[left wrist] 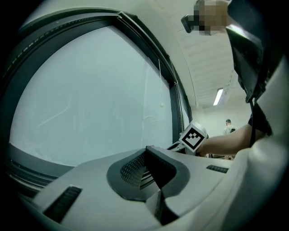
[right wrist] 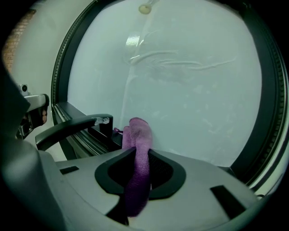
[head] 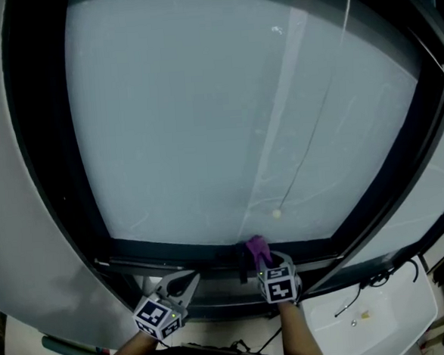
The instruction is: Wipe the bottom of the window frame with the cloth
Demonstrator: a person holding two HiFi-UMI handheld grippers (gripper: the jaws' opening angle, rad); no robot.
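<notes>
The window has frosted glass and a dark frame; its bottom rail (head: 174,254) runs across the lower head view. A purple cloth (head: 257,248) is pressed against that rail near the middle, and my right gripper (head: 268,267) is shut on it. In the right gripper view the cloth (right wrist: 137,135) sticks up between the jaws of the right gripper (right wrist: 137,155), touching the glass and the bottom rail (right wrist: 76,113). My left gripper (head: 180,283) hovers just below the rail, left of the cloth. Seen in its own view, the left gripper (left wrist: 146,153) is shut on nothing.
A blind cord with a pale bead (head: 276,214) hangs in front of the glass above the cloth. A white ledge (head: 367,307) with a cable lies at the lower right. A dark curved bar (right wrist: 72,126) juts along the rail left of the cloth.
</notes>
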